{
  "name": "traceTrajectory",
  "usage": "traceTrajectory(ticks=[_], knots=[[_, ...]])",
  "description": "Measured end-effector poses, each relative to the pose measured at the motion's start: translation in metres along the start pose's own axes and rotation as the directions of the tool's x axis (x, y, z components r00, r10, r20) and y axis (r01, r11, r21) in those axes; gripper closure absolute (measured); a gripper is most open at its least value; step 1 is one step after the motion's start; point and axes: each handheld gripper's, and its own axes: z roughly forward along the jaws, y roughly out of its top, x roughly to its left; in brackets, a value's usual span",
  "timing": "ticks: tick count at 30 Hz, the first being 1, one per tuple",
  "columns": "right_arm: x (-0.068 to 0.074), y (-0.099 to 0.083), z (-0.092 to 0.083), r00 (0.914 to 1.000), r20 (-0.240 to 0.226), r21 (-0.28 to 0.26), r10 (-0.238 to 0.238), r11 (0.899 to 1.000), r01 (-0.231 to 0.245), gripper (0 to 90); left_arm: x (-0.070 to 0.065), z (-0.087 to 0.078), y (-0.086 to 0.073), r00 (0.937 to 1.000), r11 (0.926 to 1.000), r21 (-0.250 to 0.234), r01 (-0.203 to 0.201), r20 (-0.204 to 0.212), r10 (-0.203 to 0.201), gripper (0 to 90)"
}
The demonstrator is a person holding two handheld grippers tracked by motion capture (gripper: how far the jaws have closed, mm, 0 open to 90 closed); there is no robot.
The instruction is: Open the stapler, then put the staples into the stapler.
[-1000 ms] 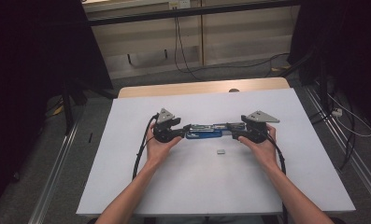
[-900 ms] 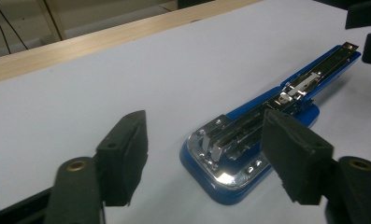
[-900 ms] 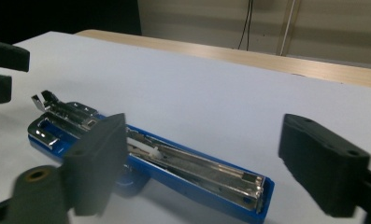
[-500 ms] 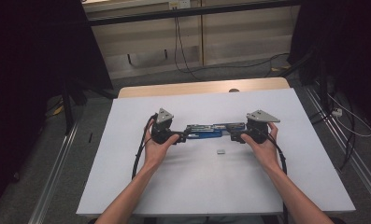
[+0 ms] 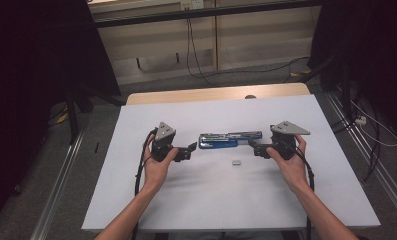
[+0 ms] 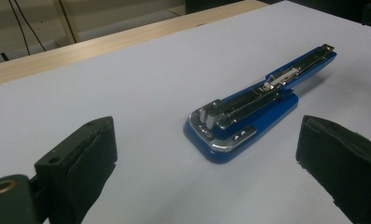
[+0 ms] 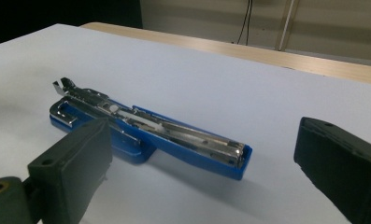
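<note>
Blue stapler (image 5: 229, 139) lies opened flat mid-surface (image 5: 211, 200), btw left hand-held gripper (image 5: 190, 149) & right hand-held gripper (image 5: 252, 145); both jaws just opened wide, nothing held. Risk: staple strip (image 5: 237, 162) nearby gets knocked off w/ careless regrasp.

The stapler (image 5: 229, 139) lies lengthwise across the middle of the table (image 5: 211, 200), between the left tongs (image 5: 192, 149) and the right tongs (image 5: 251, 146), touching neither. A small staple block (image 5: 236, 162) lies on the table just in front of the stapler, nearer the person.
</note>
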Motion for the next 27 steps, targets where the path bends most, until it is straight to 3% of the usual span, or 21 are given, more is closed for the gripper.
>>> traceTrajectory(ticks=[9, 12, 14, 16, 18, 20, 27], knots=[[0.000, -0.003, -0.007, 0.9998, -0.021, -0.002, 0.004, 1.000, -0.004, 8.1, 0.003, -0.017, -0.007, 0.9997, 0.9999, -0.004, 0.013, -0.019, -0.013, 5.5], [0.001, -0.002, -0.007, 0.9996, -0.026, 0.041, -0.012, 0.999, 0.013, 8.9, 0.003, -0.024, -0.011, 0.9995, 0.9999, -0.008, -0.011, -0.030, 0.010, 5.4], [0.002, -0.001, -0.007, 0.9996, -0.023, 0.069, -0.016, 0.997, 0.017, 7.2, 0.001, -0.027, -0.013, 0.9972, 0.9993, 0.013, -0.036, -0.065, 0.036, 5.5], [0.002, -0.001, -0.007, 0.9994, -0.029, 0.089, -0.019, 0.996, 0.021, 6.6, -0.001, -0.030, -0.014, 0.9977, 0.9993, 0.010, -0.036, -0.056, 0.036, 4.8], [0.002, 0.001, -0.006, 0.9983, -0.057, 0.113, -0.014, 0.993, 0.021, 6.3, -0.005, -0.033, -0.016, 0.9981, 0.9990, 0.015, -0.043, -0.045, 0.043, 5.0], [0.003, 0.003, -0.006, 0.9963, -0.085, 0.132, -0.014, 0.991, 0.025, 6.2, -0.009, -0.037, -0.018, 0.9956, 0.9970, 0.018, -0.076, -0.053, 0.077, 4.8], [0.010, 0.002, -0.003, 0.9872, -0.159, 0.195, -0.005, 0.980, 0.037, 6.2, -0.018, -0.049, -0.023, 0.9974, 0.9980, -0.001, -0.063, -0.033, 0.063, 4.8]])
